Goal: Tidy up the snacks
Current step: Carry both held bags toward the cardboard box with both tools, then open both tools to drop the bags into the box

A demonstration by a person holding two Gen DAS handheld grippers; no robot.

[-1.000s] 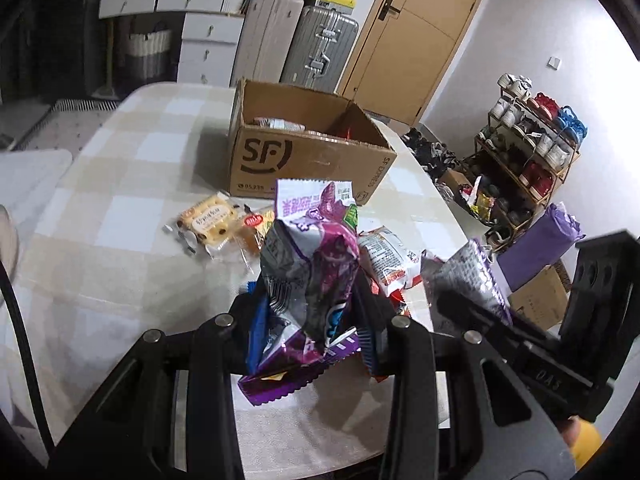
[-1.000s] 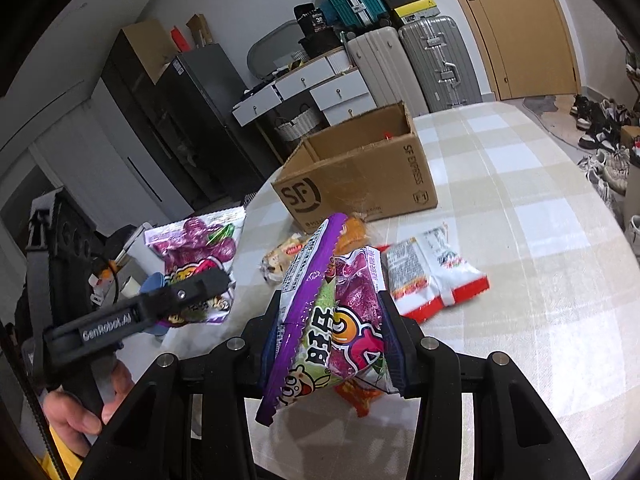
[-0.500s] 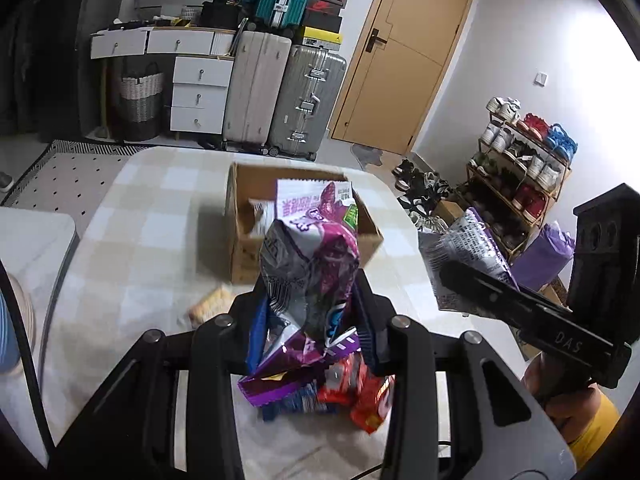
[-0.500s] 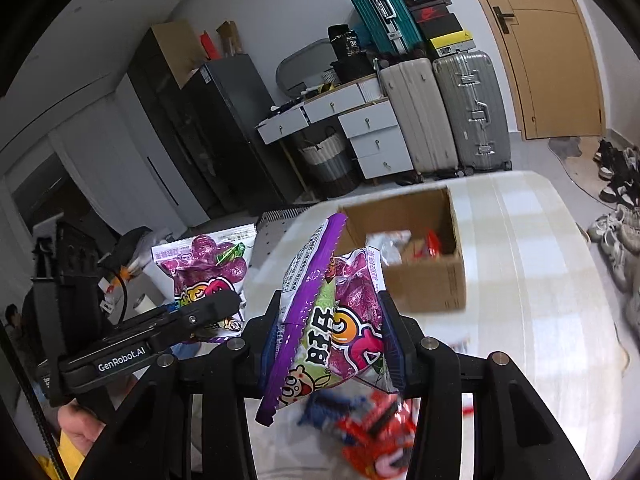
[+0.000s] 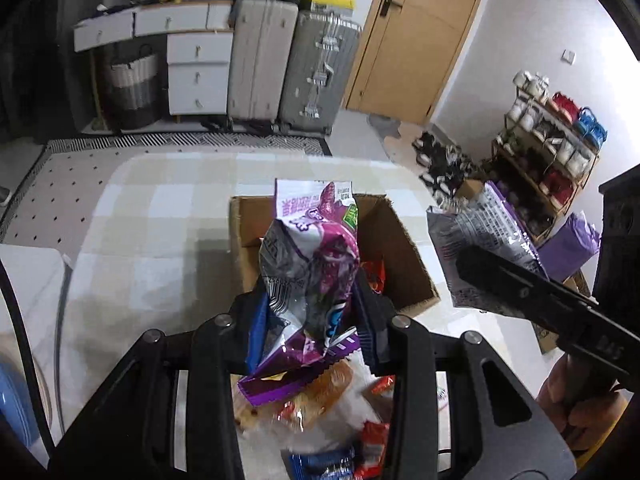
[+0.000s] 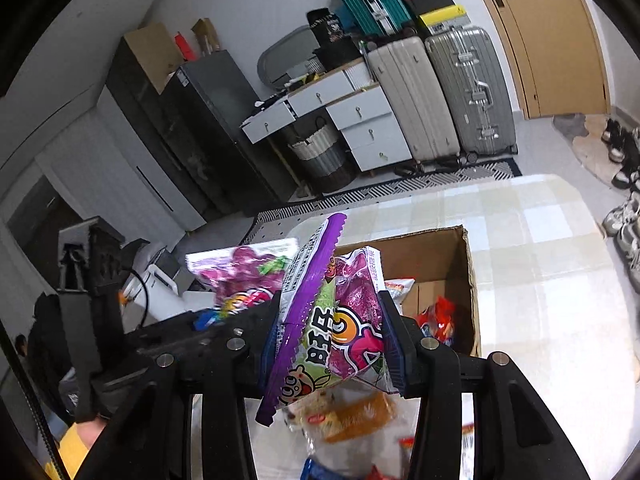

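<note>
My left gripper (image 5: 308, 320) is shut on a purple candy bag (image 5: 312, 264) and holds it in the air just short of the open cardboard box (image 5: 404, 264). My right gripper (image 6: 332, 340) is shut on a second purple candy bag (image 6: 340, 320), also raised near the box (image 6: 440, 256). Each gripper shows in the other's view: the right one (image 5: 472, 256) at the right, the left one (image 6: 224, 320) at the left. Red snack packs (image 6: 438, 318) lie inside the box.
Loose snacks lie on the checked table below the grippers: a bread pack (image 5: 320, 392), red packs (image 5: 372, 440), a blue pack (image 5: 320, 464). Suitcases (image 5: 288, 64), drawers (image 5: 196, 68) and a shoe rack (image 5: 552, 148) stand beyond the table.
Both grippers have risen and moved forward with their bags, from over the loose snack pile to just short of the box. The box interior now shows from above.
</note>
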